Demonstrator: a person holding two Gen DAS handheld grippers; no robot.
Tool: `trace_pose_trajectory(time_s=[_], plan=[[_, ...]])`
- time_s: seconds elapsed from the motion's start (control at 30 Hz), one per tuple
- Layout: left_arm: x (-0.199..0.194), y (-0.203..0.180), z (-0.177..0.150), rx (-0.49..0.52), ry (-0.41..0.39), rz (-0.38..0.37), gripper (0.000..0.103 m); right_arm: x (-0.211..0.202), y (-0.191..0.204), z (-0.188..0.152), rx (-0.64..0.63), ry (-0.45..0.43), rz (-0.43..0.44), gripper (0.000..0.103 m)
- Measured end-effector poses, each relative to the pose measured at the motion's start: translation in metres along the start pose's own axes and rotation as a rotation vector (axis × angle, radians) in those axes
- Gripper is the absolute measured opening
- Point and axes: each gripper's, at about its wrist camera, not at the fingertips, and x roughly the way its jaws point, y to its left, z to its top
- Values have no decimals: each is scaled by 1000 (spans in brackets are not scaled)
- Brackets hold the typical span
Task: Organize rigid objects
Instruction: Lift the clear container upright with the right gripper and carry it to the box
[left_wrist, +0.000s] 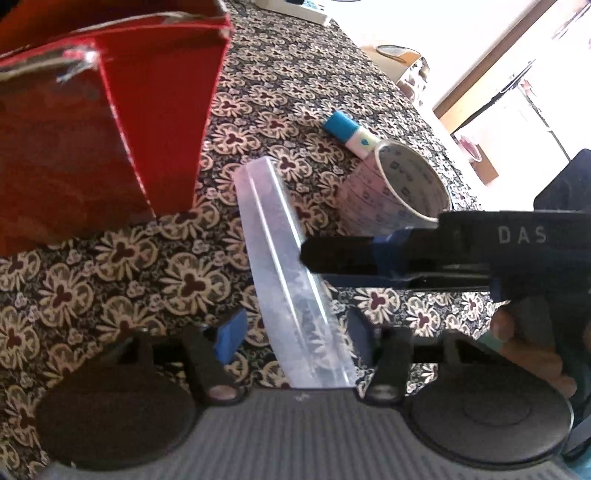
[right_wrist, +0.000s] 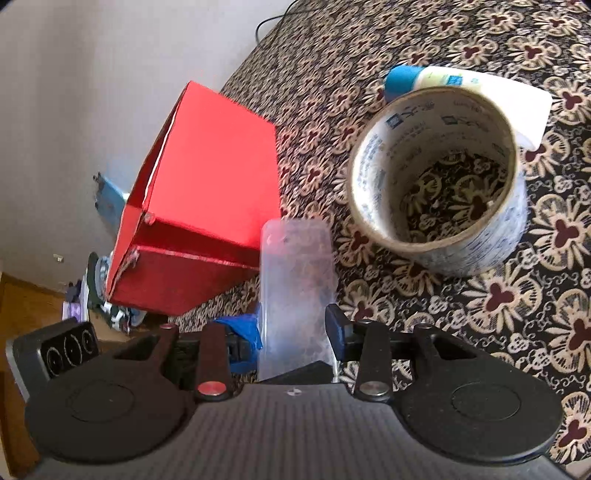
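Your left tongs (left_wrist: 295, 332) stand half open around the clear plastic case (left_wrist: 284, 258), pads not pressing it. Your right tongs (right_wrist: 293, 328) grip the same case. It hangs above the counter (left_wrist: 110, 266), between the red box (left_wrist: 110, 129) near the edge and the tape roll (right_wrist: 439, 177).

A glossy red cardboard box (right_wrist: 207, 177) with frayed, torn corners stands on a printed floral cloth (right_wrist: 517, 295) with a matt weave. The clear frosted plastic case (left_wrist: 280, 266) looks smooth and translucent, and the roll of printed packing tape (right_wrist: 436, 177) shows a matt brown paper core under shiny film. The white plastic tube with a blue cap (left_wrist: 349, 133) looks smooth.
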Motion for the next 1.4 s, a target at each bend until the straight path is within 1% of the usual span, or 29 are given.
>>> trace_pose_trajectory(time_s=[0.1,0.2,0.33,0.4,0.43,0.57,0.73,0.8,0.9,1.1,1.23,1.4], plan=[[-2,9,2,-29,-3,-18,46,1,-5,3,6,9,-19,22],[-4,17,2,-55,-5,-37,34,6,-9,0,27,26,-6,22],[-7,28,1,-103,-9,-78,32,9,-17,2,93,45,38,23],[-9,31,2,-113,-12,-81,30,12,-22,2,138,54,61,23],[-11,30,2,-108,-14,-77,29,12,-24,2,152,54,69,23],[-18,25,4,-79,-28,-63,28,9,-28,5,178,52,108,22],[-29,15,13,-35,-56,-79,28,-9,-36,10,232,32,190,20],[-37,7,17,-2,-76,-91,28,-22,-32,14,219,5,205,20],[-47,-4,26,38,-113,-110,28,-43,-20,20,166,-52,216,19],[-76,-19,48,86,-209,-143,28,-67,20,36,50,-141,240,19],[-95,-16,64,92,-268,-144,28,-66,44,53,-6,-166,268,19],[-118,-1,85,98,-330,-108,28,-46,78,76,-63,-161,304,19]])
